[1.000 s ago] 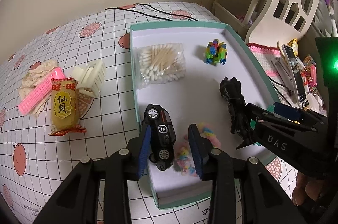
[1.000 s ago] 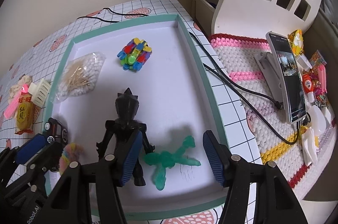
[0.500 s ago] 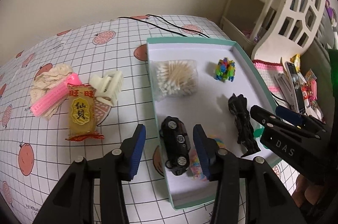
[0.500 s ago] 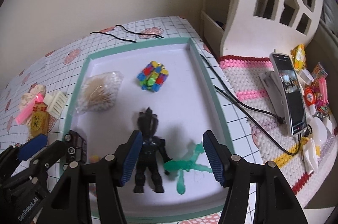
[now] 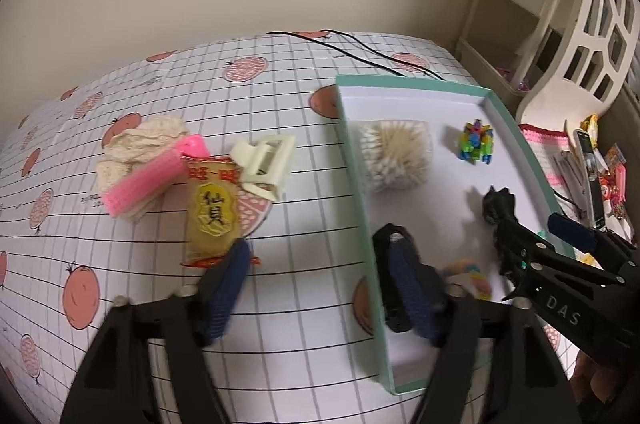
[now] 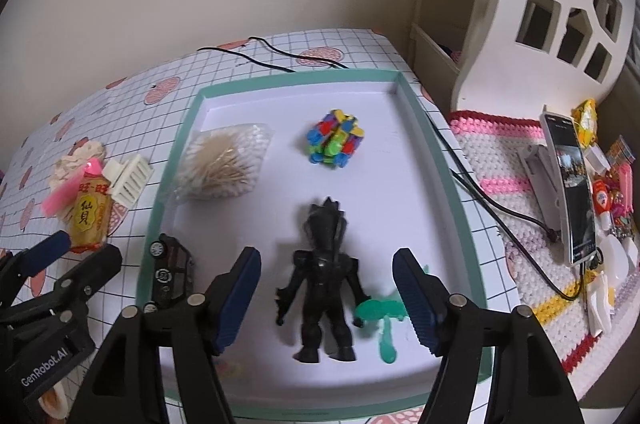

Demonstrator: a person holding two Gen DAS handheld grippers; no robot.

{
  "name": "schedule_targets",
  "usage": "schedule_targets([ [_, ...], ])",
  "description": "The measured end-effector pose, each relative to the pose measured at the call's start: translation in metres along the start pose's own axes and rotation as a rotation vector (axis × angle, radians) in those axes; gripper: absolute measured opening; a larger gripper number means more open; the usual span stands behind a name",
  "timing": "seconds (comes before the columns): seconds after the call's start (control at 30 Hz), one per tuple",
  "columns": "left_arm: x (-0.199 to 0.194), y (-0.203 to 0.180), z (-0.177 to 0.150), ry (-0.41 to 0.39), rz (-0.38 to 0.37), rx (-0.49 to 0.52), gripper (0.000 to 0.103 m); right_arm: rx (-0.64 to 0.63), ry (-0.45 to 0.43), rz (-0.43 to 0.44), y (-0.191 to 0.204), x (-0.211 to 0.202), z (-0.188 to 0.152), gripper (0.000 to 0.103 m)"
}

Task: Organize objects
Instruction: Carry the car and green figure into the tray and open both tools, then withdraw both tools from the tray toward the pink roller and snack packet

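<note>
Both grippers have pulled back from the tray (image 5: 362, 183), and the left gripper (image 5: 320, 288) has swung left, so it now straddles the tray's left wall with its jaws released and empty. Its left finger hangs over the surface (image 5: 160, 103) just by the snack packet (image 5: 214, 207), its right finger above the car (image 6: 170, 270) inside the tray. The right gripper (image 6: 326, 298) hovers released over the black figure (image 6: 324, 276), holding nothing.

Already in the tray lie the swab bag (image 5: 394, 157), figure, car, block toy (image 6: 336, 141) and green toy (image 6: 382, 316). Left on the surface, in a touching heap: cloth (image 5: 140, 143), pink roller (image 5: 148, 179), packet and cream clip (image 5: 266, 161).

To my eye the packet comes next. It is best approached across its narrow width, low and square, lifted straight so roller and clip are not dragged, then set on bare tray floor.
</note>
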State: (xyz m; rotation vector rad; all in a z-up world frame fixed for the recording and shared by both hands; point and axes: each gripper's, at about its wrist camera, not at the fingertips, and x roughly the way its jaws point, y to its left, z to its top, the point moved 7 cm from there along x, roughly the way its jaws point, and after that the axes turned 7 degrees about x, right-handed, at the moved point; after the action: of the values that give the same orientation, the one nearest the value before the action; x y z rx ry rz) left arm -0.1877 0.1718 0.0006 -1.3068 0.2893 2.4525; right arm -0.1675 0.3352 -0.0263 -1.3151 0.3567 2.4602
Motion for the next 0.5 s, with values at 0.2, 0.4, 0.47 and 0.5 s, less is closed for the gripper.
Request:
schedule_targets([
  [0.2,-0.001,0.012,-0.001,-0.011,0.023,-0.014,0.087,-0.023,-0.004,0.016,0.012,0.000,-0.001,0.085],
  [0.4,-0.003,0.022,-0.001,-0.029,0.045,-0.034,0.087,-0.037,-0.001,0.024,0.021,0.001,-0.004,0.085],
  [0.47,-0.003,0.026,0.000,-0.033,0.043,-0.048,0.088,-0.042,0.000,0.025,0.023,0.002,-0.004,0.086],
  [0.5,-0.003,0.028,-0.001,-0.032,0.042,-0.057,0.096,-0.044,0.000,0.025,0.024,0.002,-0.005,0.088],
])
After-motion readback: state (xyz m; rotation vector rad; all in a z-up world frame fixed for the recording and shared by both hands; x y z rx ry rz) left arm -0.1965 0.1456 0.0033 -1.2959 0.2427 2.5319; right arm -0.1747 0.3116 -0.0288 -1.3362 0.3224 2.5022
